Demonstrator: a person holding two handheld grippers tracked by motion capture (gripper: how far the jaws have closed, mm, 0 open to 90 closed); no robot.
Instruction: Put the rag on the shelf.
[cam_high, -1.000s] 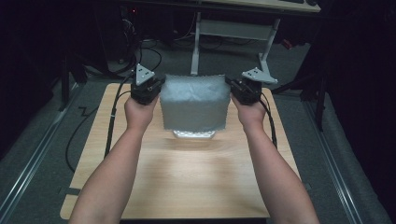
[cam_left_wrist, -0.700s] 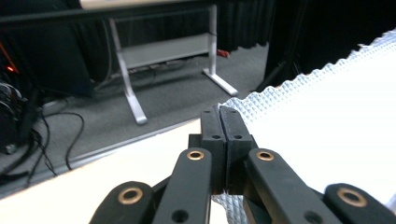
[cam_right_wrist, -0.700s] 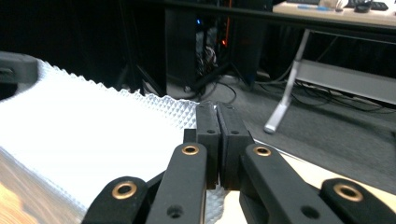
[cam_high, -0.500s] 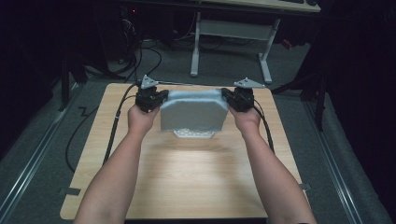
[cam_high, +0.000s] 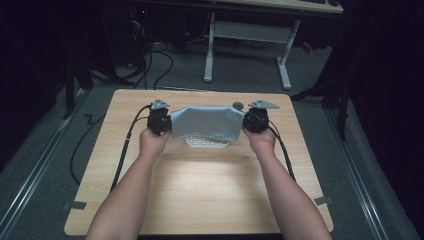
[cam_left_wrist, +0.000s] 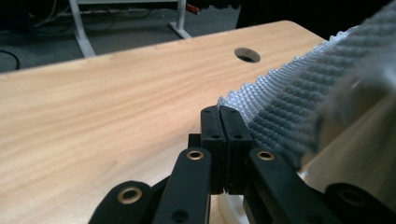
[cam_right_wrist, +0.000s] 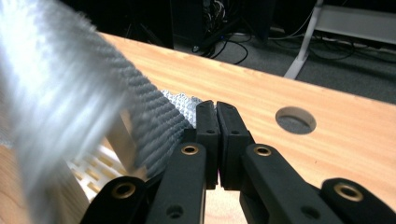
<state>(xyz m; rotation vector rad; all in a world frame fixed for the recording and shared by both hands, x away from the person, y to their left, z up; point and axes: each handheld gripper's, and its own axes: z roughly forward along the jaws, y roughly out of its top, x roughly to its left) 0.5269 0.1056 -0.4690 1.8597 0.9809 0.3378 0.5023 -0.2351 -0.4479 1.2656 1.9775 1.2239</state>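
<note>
Two grippers are held over the far half of a wooden table (cam_high: 200, 195), and a grey towel (cam_high: 207, 124) is stretched between them. The left gripper (cam_high: 161, 121) is pinched on the towel's left end and the right gripper (cam_high: 254, 121) on its right end, so that the cloth's long axis runs across the table from left to right, level with the far edge. The towel is seen sagging a little in the middle — its upper edge is drawn fairly taut between the two grips, while its lower edge hangs toward the person.

In the left gripper view the two black jaws are pressed together, with a corner of the ribbed, waffle-textured towel (cam_left_wrist: 280, 107) caught between the pads and the rest running off to the right of that view. In the right gripper view the jaws are likewise closed on a corner of the towel (cam_right_wrist: 154, 121), the cloth running off to the left of that view and blurred near the lens.

Beneath the towel a pale slotted rack (cam_high: 206, 142) is seen on the tabletop, part covered by the cloth — whether the towel touches it cannot be told. A round cable hole (cam_high: 238, 105) lies in the table just beyond the towel's far edge, near the right gripper. A cable trails from each gripper back along the forearms toward the table's near side.
</note>
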